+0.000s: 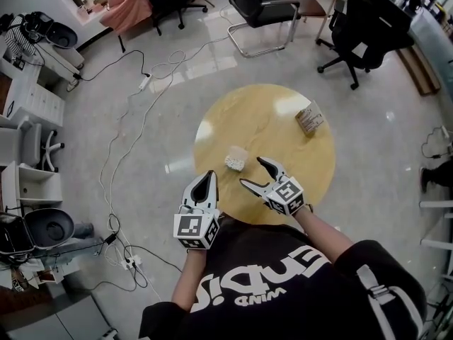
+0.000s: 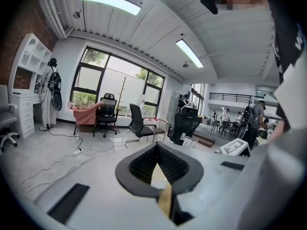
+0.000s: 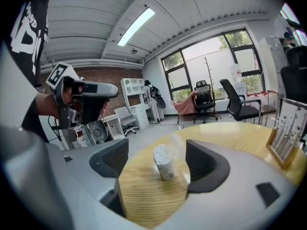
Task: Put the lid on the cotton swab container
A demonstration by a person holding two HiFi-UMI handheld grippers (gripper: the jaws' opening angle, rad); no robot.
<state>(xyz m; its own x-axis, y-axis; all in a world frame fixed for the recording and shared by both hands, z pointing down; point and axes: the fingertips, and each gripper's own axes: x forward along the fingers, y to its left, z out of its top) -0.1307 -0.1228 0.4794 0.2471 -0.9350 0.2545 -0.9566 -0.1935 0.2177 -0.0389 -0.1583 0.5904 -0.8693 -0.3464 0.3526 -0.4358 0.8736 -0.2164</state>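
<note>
**A:** Where is the container (image 1: 235,159) sitting?

**B:** It's standing upright on the table (image 1: 283,105), towards your side, with the white swab tips showing at the top. A faint clear shape is showing around those tips in the right gripper view. It may be the lid, but I'm not managing to tell whether it's seated. No loose lid is showing anywhere on the wood.

**A:** And the claws?

**B:** Your right gripper (image 1: 252,171) is hovering just beside the container with its jaws spread wide and gripping nothing. The container is standing ahead of the gap, in line with it but not touching either pad. Your left gripper (image 1: 209,177) is hanging near the table's edge and pointing out at the room, jaws pressed together and empty.

**A:** Which step is this, then?

**B:** I'm reading it as the check on the lid, either just set down or about to be. If that clear shape is the lid, you're needing only a light press from above to seat it. Otherwise you're looking for the lid first. Either way, keep the push straight down — the container is looking tall and narrow, so it's likely to tip.
</note>
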